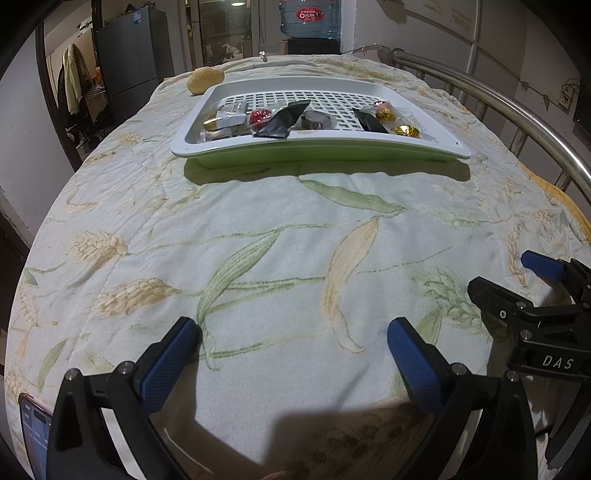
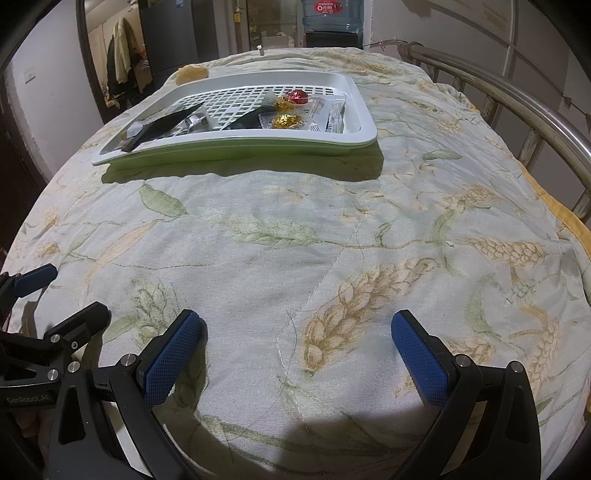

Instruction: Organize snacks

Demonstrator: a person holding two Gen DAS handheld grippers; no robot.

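Note:
A white slotted tray [image 1: 417,110] [image 2: 358,107] on a green base rests on the far half of the bed. Inside lie several wrapped snacks: a red foil ball [image 1: 260,117] [image 2: 297,96], gold foil balls [image 1: 405,130] [image 2: 286,120], black sachets [image 1: 282,120] [image 2: 166,124] and white packets [image 1: 231,110] [image 2: 334,112]. My left gripper [image 1: 293,349] hovers open over the near quilt, nothing between its blue pads. My right gripper [image 2: 297,347] is open and empty too, close beside the left one. Each gripper shows at the edge of the other's view.
A wheat-print quilt [image 1: 280,236] covers the bed. A yellowish bun-like lump [image 1: 205,80] lies behind the tray's far left corner. A metal bed rail [image 1: 491,99] curves along the right side. A phone [image 1: 35,435] shows at the lower left. A water jug [image 1: 310,18] stands beyond.

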